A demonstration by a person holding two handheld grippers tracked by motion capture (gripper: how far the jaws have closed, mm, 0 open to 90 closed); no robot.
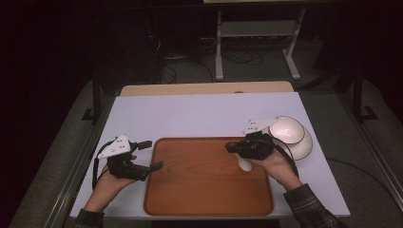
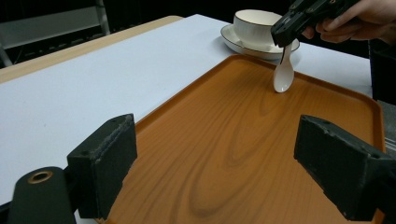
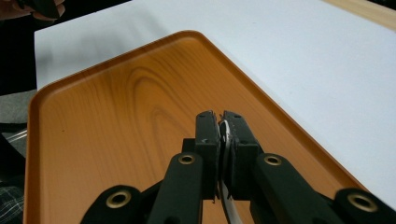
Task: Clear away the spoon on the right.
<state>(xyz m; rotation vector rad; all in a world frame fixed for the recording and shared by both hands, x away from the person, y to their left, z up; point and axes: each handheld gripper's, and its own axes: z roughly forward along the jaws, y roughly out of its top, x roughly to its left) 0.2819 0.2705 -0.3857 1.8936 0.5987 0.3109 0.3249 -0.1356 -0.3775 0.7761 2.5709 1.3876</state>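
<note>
**Two grippers, one spoon pinched by its handle**

Two grippers work over the wooden tray (image 1: 208, 190), and we hold a white spoon (image 1: 244, 164) in the right gripper (image 1: 234, 147). Its jaws are closed tight on the spoon's handle (the right gripper view has a sliver of white squeezed between them). The spoon hangs bowl-down over the tray's 2 o'clock corner, its tip close to the tray surface or just touching; we cannot tell which.

Our left gripper (image 1: 153, 155) waits at the tray's 9 o'clock edge with its jaws spread wide and nothing between them.

Beyond the tray, at about 2 o'clock on the white table (image 1: 190, 114), a white bowl (image 1: 286, 129) sits on a saucer (image 1: 304, 145).

We judge the spoon to be glazed ceramic or hard plastic: light, rigid, smooth, so likely slippery under the pads and prone to pivot when held at one narrow point. If ceramic, it would chip against the tray or bowl. The flat stretch of the handle looks like the sound place to grip, squarely across its width, rather than the curved bowl.
</note>
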